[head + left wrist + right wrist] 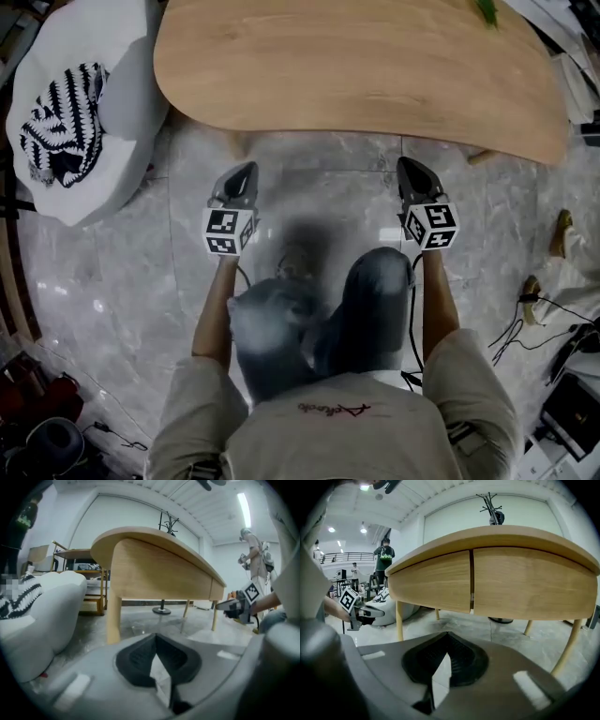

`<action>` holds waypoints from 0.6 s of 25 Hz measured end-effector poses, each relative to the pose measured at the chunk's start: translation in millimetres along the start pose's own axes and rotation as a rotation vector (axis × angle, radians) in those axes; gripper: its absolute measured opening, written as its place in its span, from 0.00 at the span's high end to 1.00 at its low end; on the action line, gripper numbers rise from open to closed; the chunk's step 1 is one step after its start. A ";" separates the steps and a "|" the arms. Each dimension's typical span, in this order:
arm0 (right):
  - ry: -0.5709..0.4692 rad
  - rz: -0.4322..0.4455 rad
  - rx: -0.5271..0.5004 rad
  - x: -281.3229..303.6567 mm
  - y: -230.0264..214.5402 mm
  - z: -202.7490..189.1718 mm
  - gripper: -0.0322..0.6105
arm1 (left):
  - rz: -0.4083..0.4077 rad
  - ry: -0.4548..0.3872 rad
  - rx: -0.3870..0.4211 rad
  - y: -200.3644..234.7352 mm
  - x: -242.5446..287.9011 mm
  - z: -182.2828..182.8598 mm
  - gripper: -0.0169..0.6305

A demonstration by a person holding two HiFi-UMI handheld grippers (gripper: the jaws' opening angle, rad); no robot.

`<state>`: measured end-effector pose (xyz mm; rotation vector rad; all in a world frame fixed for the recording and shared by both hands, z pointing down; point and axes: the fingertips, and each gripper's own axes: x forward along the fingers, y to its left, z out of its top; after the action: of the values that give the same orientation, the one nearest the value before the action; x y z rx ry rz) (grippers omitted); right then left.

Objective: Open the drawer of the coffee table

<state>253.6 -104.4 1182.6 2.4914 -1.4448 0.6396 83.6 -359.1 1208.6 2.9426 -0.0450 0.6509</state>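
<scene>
The wooden coffee table (pixel 356 66) stands in front of me, its curved front edge just beyond both grippers. In the right gripper view its front shows two drawer fronts, a left one (pixel 433 581) and a right one (pixel 529 583), both flush, with a narrow seam between them. My left gripper (pixel 244 172) is held low by the table's left front leg, its jaws shut on nothing (pixel 155 638). My right gripper (pixel 410 166) is level with it on the right, also shut and empty (pixel 447 635). Neither touches the table.
A white beanbag (pixel 103 122) with a black-and-white striped cloth (pixel 61 127) lies to the left of the table. Cables (pixel 534 323) trail over the marble floor at the right. My knees (pixel 366 300) are between the arms. People stand in the background (pixel 384 557).
</scene>
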 end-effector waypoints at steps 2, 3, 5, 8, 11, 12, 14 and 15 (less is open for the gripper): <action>-0.029 0.007 -0.006 2.2 -0.4 -3.3 0.94 | 0.000 -0.019 0.012 -2.8 3.7 -2.1 0.97; -0.045 0.010 -0.007 2.9 -1.3 -3.1 0.94 | -0.001 -0.031 0.018 -4.2 5.8 -1.2 0.97; -0.079 0.018 0.001 3.3 -3.3 -0.9 0.94 | -0.006 -0.055 0.025 -7.2 9.5 2.3 0.97; -0.115 0.035 0.022 1.2 -5.9 0.3 0.94 | -0.012 -0.086 0.010 -11.8 12.9 8.8 0.97; -0.136 0.065 0.094 0.9 -10.8 1.7 0.94 | -0.025 -0.121 -0.048 -14.0 12.7 17.6 0.97; -0.142 0.073 0.125 0.2 -12.2 1.5 0.94 | -0.038 -0.132 -0.075 -14.8 11.4 20.3 0.97; -0.159 0.089 0.188 -0.7 -15.6 3.1 0.94 | -0.072 -0.157 -0.133 -15.2 10.2 26.0 0.97; -0.174 0.101 0.227 -0.3 -16.8 5.1 0.94 | -0.091 -0.176 -0.170 -13.8 9.8 29.0 0.97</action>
<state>269.3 -97.5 1178.7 2.7204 -1.6525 0.6510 105.4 -349.2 1185.1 2.8090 0.0160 0.3561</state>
